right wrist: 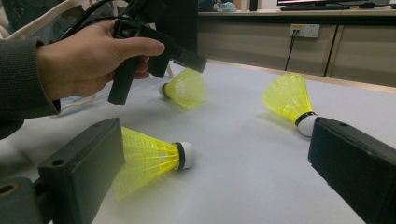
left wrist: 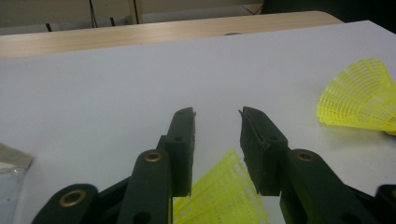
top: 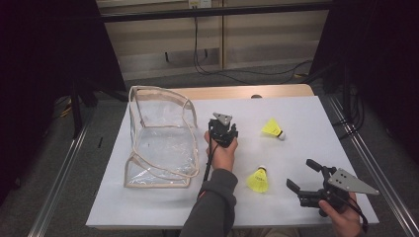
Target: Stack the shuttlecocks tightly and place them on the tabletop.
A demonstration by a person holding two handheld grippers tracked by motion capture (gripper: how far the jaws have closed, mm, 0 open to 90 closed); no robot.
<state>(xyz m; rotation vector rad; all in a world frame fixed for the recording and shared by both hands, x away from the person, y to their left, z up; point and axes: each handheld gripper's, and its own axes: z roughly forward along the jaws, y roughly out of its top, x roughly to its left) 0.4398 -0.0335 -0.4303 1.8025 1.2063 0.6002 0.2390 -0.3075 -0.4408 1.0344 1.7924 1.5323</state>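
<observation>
High view: left gripper (top: 223,129) mid-table, jaws parted with nothing between them, hovering over a yellow mesh shuttlecock (left wrist: 224,196) | right gripper (top: 302,177) at 5 o'clock, jaws wide, empty | second shuttlecock (top: 258,180) with white cork at 6 o'clock, third (top: 272,128) at 2 o'clock | clear bag (top: 158,138) at 9 o'clock on the white table (top: 306,113).

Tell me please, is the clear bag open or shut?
Open: the bag lies with its mouth gaping toward the left gripper, nothing visible inside.
</observation>
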